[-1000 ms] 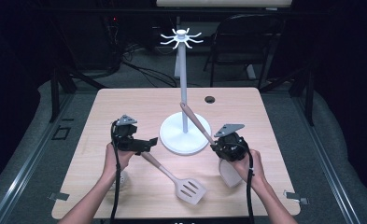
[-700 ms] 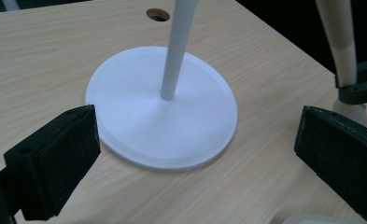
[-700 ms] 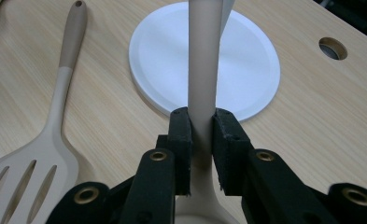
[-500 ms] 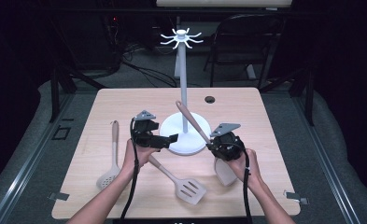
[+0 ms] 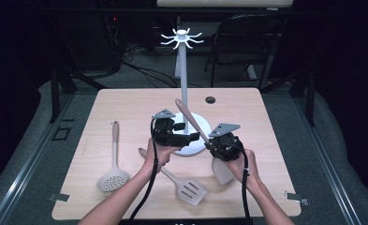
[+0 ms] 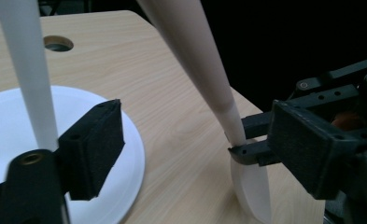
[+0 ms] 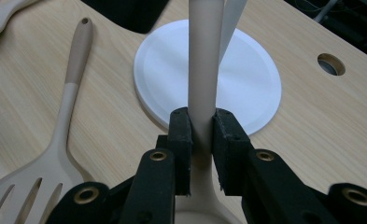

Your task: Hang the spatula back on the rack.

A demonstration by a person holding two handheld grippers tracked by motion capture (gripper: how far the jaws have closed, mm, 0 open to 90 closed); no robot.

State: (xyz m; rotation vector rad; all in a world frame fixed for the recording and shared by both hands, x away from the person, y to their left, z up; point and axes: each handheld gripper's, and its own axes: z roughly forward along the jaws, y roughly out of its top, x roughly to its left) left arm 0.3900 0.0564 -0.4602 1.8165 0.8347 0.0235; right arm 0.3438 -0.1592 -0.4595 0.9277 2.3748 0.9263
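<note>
I am clamping the right gripper (image 7: 201, 135) on the tan spoon handle (image 7: 202, 65), tilting it over the hanger stand's white base (image 5: 198, 145), while the left gripper (image 6: 195, 154), jaws closing but apart, is approaching to take it.

A beige spoon (image 5: 198, 132) with a long tapering handle stood tilted, handle up and slanting toward the white stand's pole (image 5: 183, 84), its pale bowl low over the tabletop (image 5: 125, 108).
</note>
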